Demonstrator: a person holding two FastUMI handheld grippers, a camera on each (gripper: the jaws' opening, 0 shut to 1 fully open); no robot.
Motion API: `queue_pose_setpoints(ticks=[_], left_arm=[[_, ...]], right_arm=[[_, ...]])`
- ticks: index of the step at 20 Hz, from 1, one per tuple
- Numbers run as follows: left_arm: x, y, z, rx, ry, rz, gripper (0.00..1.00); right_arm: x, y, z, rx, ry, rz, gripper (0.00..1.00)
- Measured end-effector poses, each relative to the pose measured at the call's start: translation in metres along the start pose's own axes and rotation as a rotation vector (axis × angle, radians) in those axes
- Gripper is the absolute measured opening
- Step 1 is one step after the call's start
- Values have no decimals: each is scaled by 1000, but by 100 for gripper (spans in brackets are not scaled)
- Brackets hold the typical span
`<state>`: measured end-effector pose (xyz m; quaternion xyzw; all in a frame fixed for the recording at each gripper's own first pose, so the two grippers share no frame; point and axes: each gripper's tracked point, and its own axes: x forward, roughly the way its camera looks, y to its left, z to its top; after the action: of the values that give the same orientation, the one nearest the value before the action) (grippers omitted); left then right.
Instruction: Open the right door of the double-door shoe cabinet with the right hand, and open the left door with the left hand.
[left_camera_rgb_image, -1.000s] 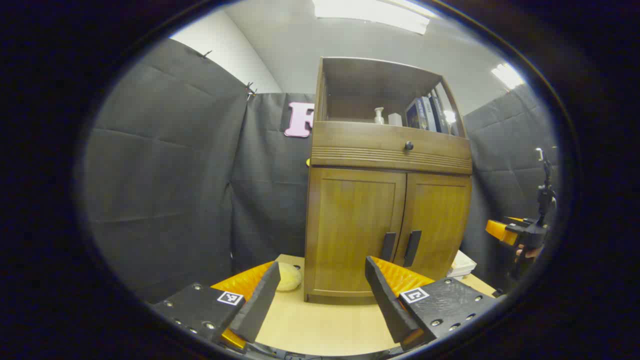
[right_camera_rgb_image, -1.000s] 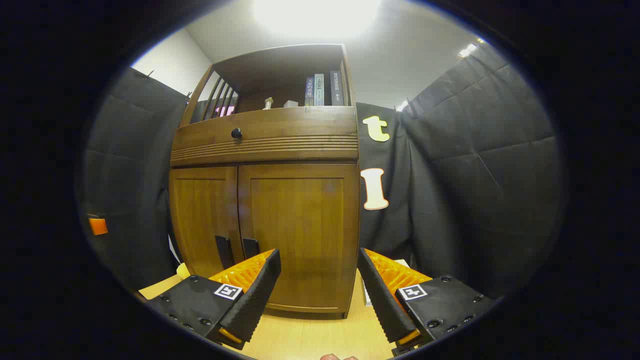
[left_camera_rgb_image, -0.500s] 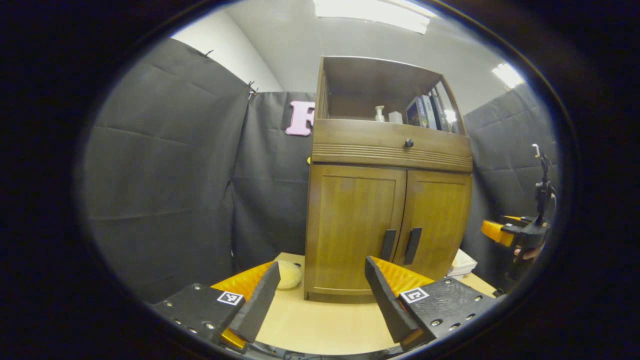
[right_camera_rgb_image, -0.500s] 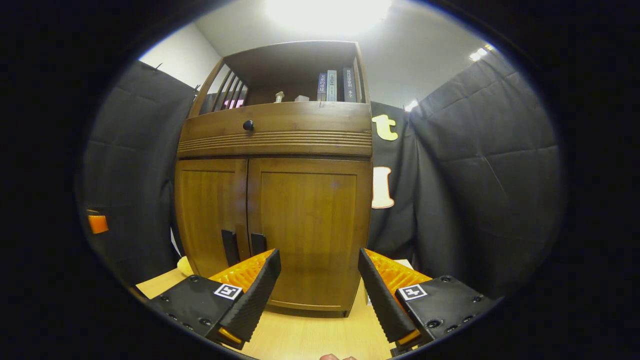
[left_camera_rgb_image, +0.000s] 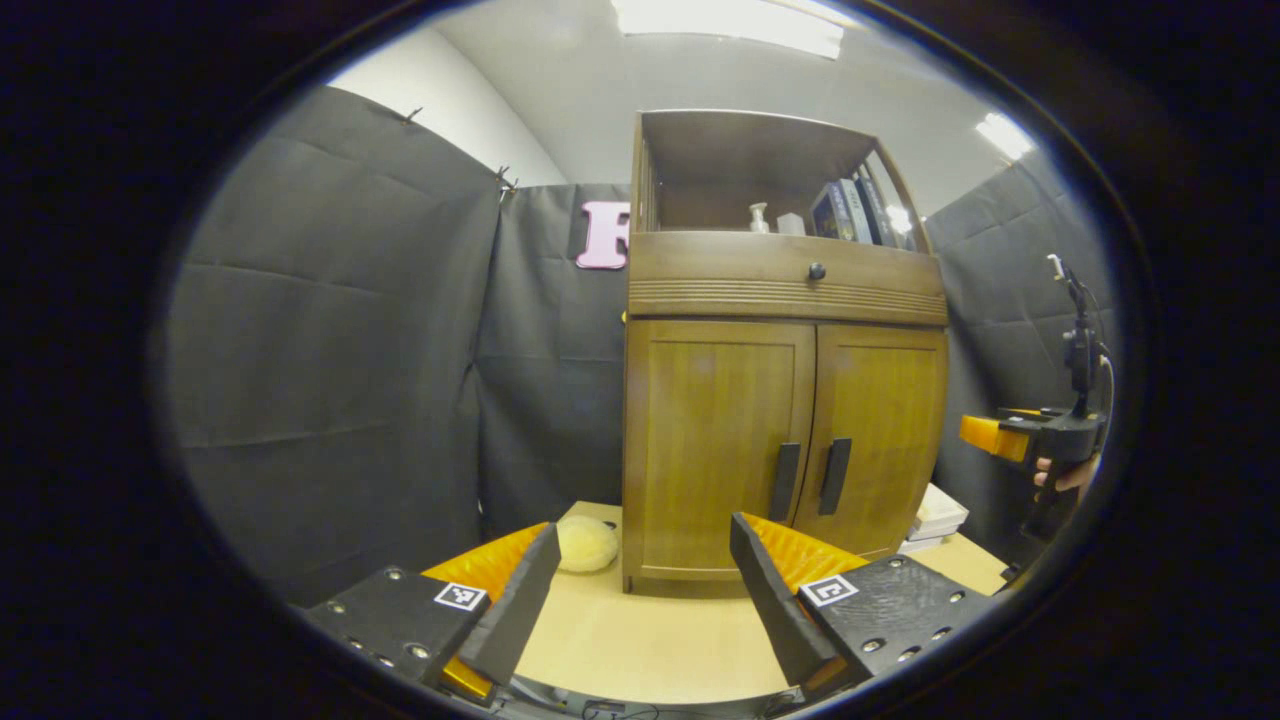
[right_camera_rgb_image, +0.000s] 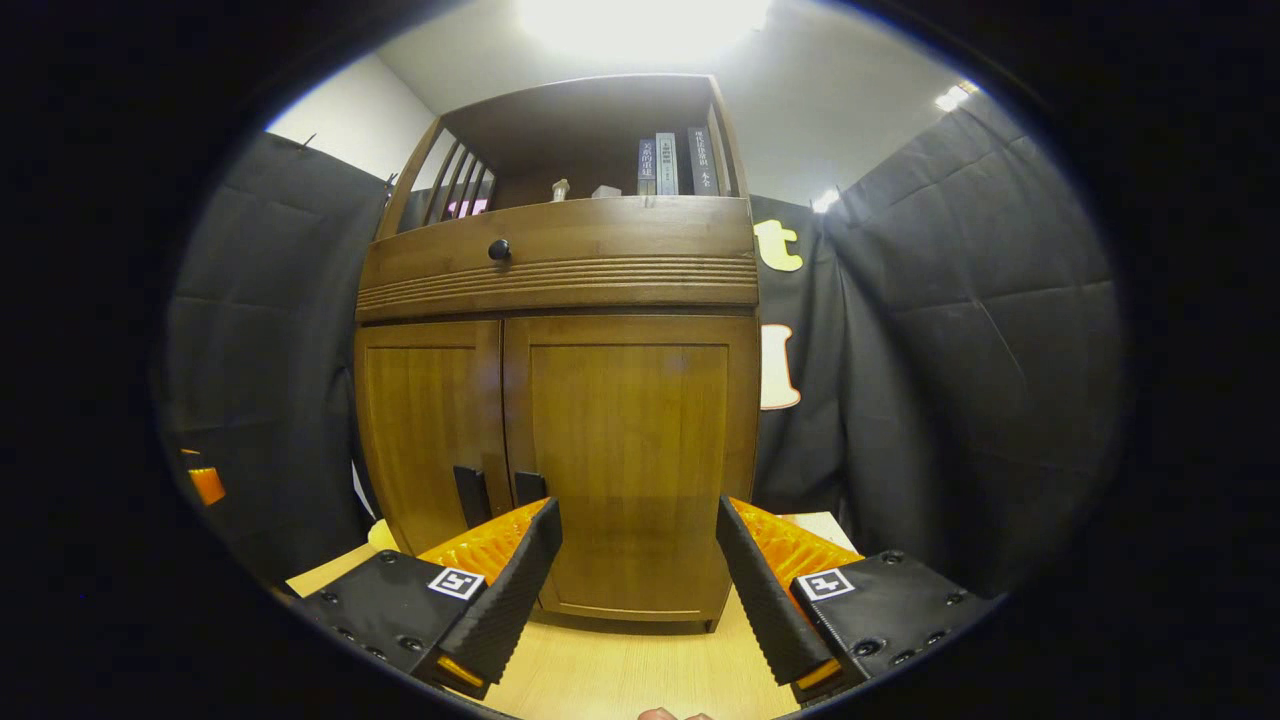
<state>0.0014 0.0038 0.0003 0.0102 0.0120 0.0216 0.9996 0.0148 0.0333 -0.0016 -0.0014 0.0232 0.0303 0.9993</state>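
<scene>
Clearly both my hand-held grippers gape empty, so I'd pinch the stiff dark handles mid-frame; hinged wooden doors should swing lightly.

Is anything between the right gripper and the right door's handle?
Nothing visible is. The right gripper is open and short of the cabinet, and the right door's handle sits just above its left finger, with only bare tabletop between.

Brown wood-grain cabinet, black handles
</scene>
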Motion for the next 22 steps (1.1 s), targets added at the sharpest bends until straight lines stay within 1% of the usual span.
queue_pose_setpoints(ticks=[3, 4, 5, 6, 9, 11, 14, 17, 22], left_arm=[[1, 0, -2, -16, 8, -2, 100], [0, 0, -3, -14, 13, 3, 97], [1, 1, -3, -11, 17, 12, 97], [1, 2, -3, -9, 23, 19, 100], [-1, 2, -5, -9, 37, 23, 100], [-1, 4, -5, -5, 42, 31, 100], [-2, 5, -8, -2, 56, 51, 100], [-2, 7, -9, -7, 74, 70, 100], [0, 13, -13, -8, 107, 137, 100]], right_arm=[[8, 4, -2, -17, 14, 9, 97], [11, 5, -1, -17, 17, 9, 97], [15, 8, 2, -16, 11, 12, 97], [20, 12, 6, -16, 4, 17, 97], [37, 25, 7, -15, 13, 32, 97], [48, 37, 11, -18, -1, 58, 98], [69, 47, 17, -31, -23, 66, 98], [86, 65, 13, -5, -20, 90, 97], [117, 96, -8, -42, 16, 124, 97]])
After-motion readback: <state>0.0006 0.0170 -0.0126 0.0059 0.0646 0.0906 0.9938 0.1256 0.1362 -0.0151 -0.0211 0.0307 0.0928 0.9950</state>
